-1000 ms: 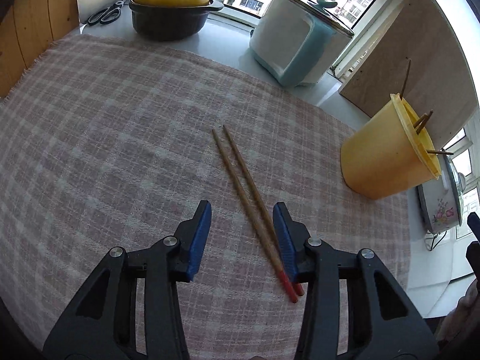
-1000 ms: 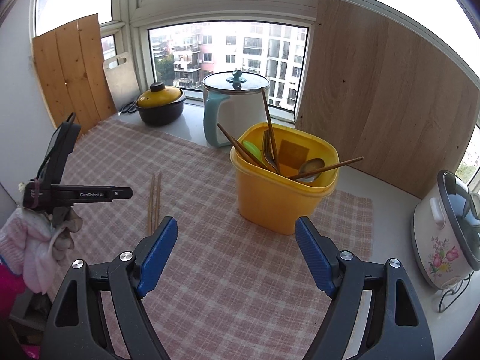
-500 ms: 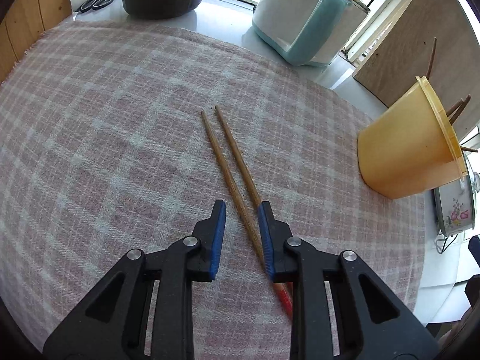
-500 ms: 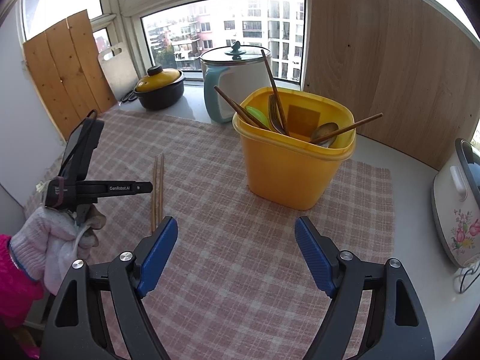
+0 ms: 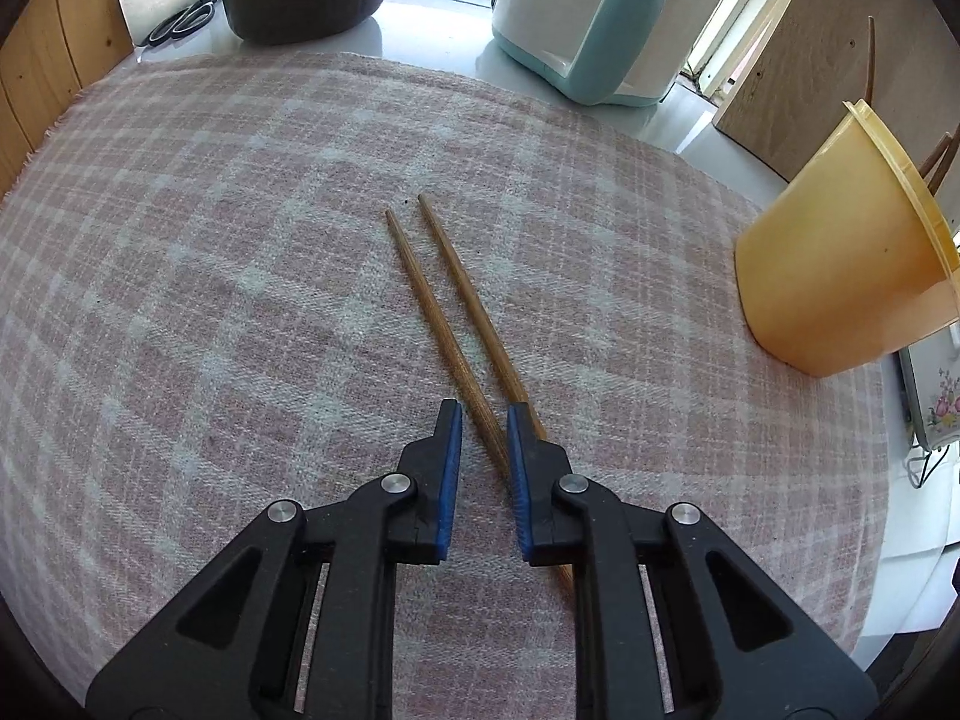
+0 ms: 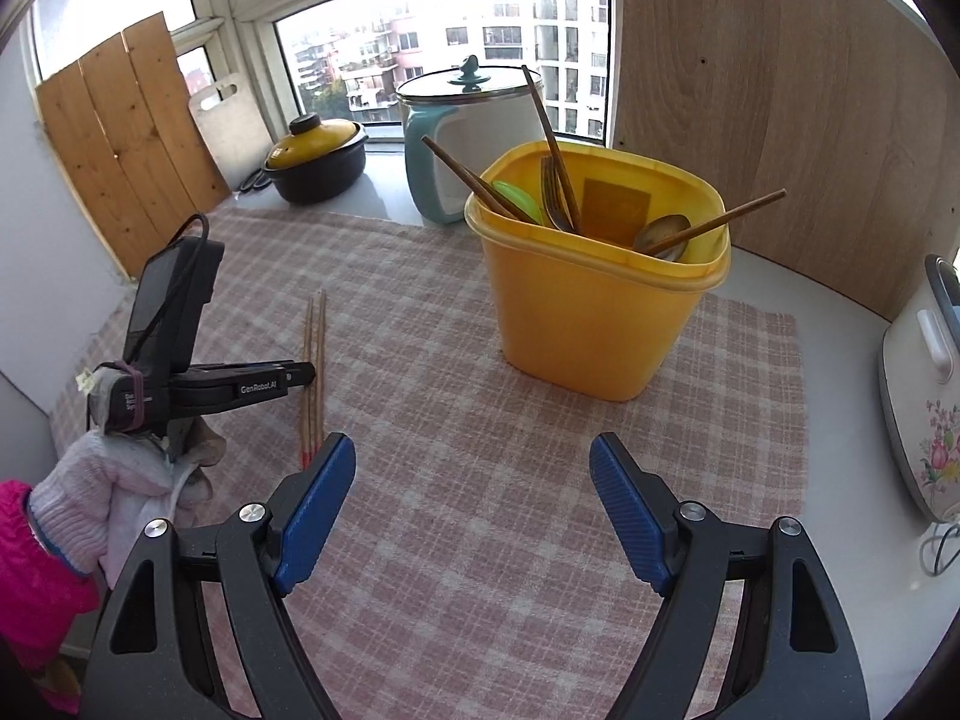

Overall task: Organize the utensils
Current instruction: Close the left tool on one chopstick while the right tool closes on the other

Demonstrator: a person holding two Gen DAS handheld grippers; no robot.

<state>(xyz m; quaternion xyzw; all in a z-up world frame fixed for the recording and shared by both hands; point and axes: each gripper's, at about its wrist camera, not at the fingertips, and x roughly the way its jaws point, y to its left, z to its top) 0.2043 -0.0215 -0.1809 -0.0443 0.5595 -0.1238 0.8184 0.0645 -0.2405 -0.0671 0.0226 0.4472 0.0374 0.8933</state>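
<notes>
Two wooden chopsticks lie side by side on the pink plaid cloth, red ends toward me. My left gripper points down over their near part and its jaws are closing. The left chopstick runs into the narrow gap between the blue pads, which do not press on it; the right chopstick passes under the right finger. The right wrist view shows the chopsticks with the left gripper at them. My right gripper hangs wide open above the cloth with nothing in it, in front of the yellow tub holding several utensils.
A black pot with a yellow lid and a teal-and-white jug stand on the sill behind the cloth. Scissors lie by the pot. A flowered rice cooker sits at the right. A gloved hand holds the left gripper.
The left gripper has come down closer over the chopsticks and its jaws have narrowed a lot. The right gripper has sunk a little, still wide open.
</notes>
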